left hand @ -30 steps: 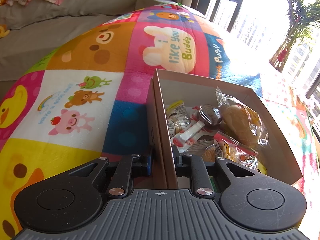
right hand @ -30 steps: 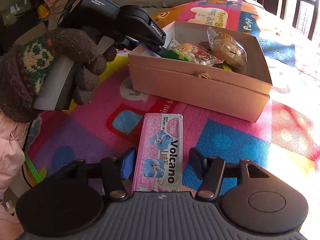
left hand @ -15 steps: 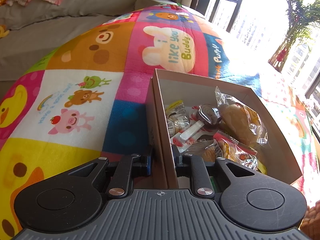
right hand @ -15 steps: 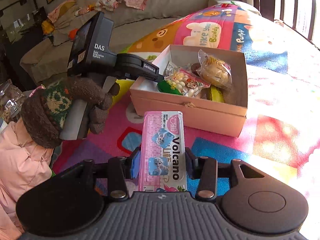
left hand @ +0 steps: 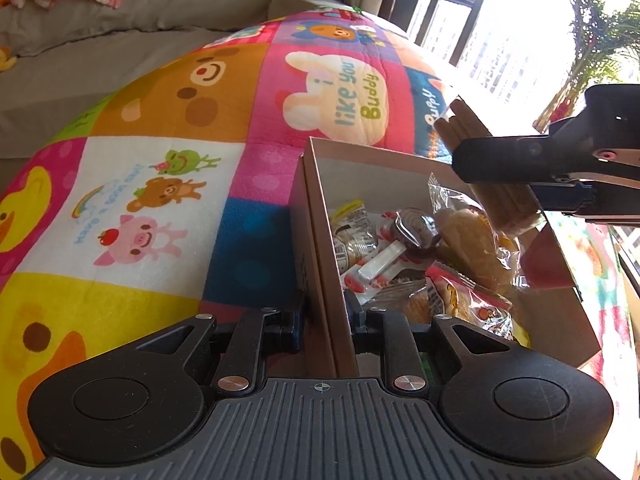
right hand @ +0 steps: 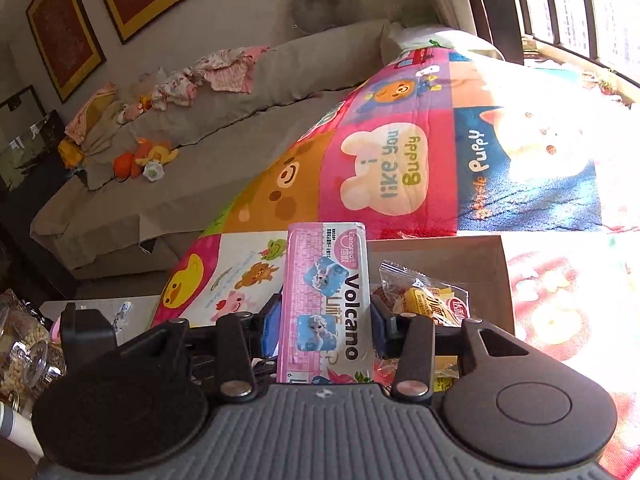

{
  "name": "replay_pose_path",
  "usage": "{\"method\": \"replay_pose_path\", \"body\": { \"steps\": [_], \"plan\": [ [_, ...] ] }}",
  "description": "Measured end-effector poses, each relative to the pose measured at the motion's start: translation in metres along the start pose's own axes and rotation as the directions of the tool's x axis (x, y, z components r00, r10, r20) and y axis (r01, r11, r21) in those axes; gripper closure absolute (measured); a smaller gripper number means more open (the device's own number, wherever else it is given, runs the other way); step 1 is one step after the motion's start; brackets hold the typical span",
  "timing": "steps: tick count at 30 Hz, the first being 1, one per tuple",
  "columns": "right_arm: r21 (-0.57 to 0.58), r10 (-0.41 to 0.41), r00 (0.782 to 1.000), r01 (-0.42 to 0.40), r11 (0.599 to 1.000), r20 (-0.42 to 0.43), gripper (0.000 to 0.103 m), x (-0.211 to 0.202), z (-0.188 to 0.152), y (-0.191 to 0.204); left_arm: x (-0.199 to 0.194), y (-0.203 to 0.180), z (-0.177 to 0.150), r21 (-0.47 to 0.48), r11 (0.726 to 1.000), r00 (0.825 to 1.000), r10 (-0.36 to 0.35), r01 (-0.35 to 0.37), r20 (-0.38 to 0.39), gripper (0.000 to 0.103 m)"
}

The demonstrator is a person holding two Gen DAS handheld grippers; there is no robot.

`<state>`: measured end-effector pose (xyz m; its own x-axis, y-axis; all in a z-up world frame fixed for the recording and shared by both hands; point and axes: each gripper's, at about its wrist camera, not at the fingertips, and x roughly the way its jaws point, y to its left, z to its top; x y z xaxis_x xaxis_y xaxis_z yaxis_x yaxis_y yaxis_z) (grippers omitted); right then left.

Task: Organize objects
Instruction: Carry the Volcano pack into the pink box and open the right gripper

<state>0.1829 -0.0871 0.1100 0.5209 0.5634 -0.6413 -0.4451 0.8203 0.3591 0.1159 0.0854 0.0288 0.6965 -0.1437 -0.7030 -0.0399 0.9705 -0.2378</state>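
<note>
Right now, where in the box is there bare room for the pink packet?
Bare floor shows only along the box's far wall, behind the lollipop. The near half is crowded with wrapped snacks. The right gripper holds the pink packet.

Box (left hand: 552, 316) sits on blanket (left hand: 240, 128), near its window-side edge. Snack packets (left hand: 468, 240) lie inside box. Left gripper (left hand: 325, 320) straddles box's near wall. Wafer pack (right hand: 326, 304), in right gripper (right hand: 324, 322), hangs over box.

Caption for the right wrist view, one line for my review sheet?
Right claw grips the pink Volcano packet above the open snack box.
</note>
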Motion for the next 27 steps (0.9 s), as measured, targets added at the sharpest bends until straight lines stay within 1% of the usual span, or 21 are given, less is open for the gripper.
{"method": "replay_pose_path", "body": {
  "steps": [3, 6, 10, 15, 17, 19, 22, 24, 27],
  "plan": [
    [0.028, -0.019, 1.0, 0.019, 0.999, -0.015, 0.059, 0.026, 0.003, 0.0, 0.0, 0.0, 0.0, 0.001, 1.0, 1.0, 0.002, -0.002, 0.001, 0.081],
    [0.032, -0.026, 0.999, 0.027, 0.999, -0.024, 0.059, 0.042, 0.002, 0.001, 0.0, 0.0, -0.001, 0.0, 1.0, 1.0, 0.006, -0.006, 0.003, 0.081],
    [0.064, -0.005, 0.998, 0.009, 0.998, -0.056, 0.059, 0.057, -0.002, -0.004, 0.0, 0.001, -0.001, -0.012, 1.0, 1.0, 0.002, -0.002, 0.009, 0.081],
    [0.061, -0.037, 0.996, 0.043, 0.997, -0.087, 0.059, 0.069, -0.006, -0.01, 0.0, 0.001, -0.003, -0.011, 1.0, 1.0, -0.005, 0.005, 0.012, 0.08],
    [0.056, -0.047, 0.995, 0.052, 0.997, -0.082, 0.059, 0.068, -0.008, -0.011, -0.001, 0.001, -0.003, -0.012, 1.0, 1.0, -0.008, 0.008, 0.013, 0.08],
    [0.048, -0.053, 0.995, 0.057, 0.997, -0.079, 0.055, 0.065, -0.008, -0.011, -0.001, 0.001, -0.003, -0.012, 1.0, 1.0, -0.008, 0.008, 0.013, 0.08],
    [0.026, -0.054, 0.996, 0.056, 0.998, -0.068, 0.055, 0.057, -0.009, -0.01, -0.001, 0.001, -0.003, -0.012, 1.0, 1.0, -0.007, 0.008, 0.012, 0.08],
    [0.003, -0.056, 0.997, 0.056, 0.998, -0.048, 0.055, 0.046, -0.011, -0.008, -0.001, 0.001, -0.003, -0.011, 1.0, 1.0, -0.007, 0.007, 0.013, 0.08],
    [-0.079, -0.068, 0.998, 0.068, 0.995, 0.008, 0.055, 0.016, -0.021, 0.0, -0.001, 0.001, -0.003, -0.011, 1.0, 1.0, -0.006, 0.006, 0.013, 0.08]
  ]
}}
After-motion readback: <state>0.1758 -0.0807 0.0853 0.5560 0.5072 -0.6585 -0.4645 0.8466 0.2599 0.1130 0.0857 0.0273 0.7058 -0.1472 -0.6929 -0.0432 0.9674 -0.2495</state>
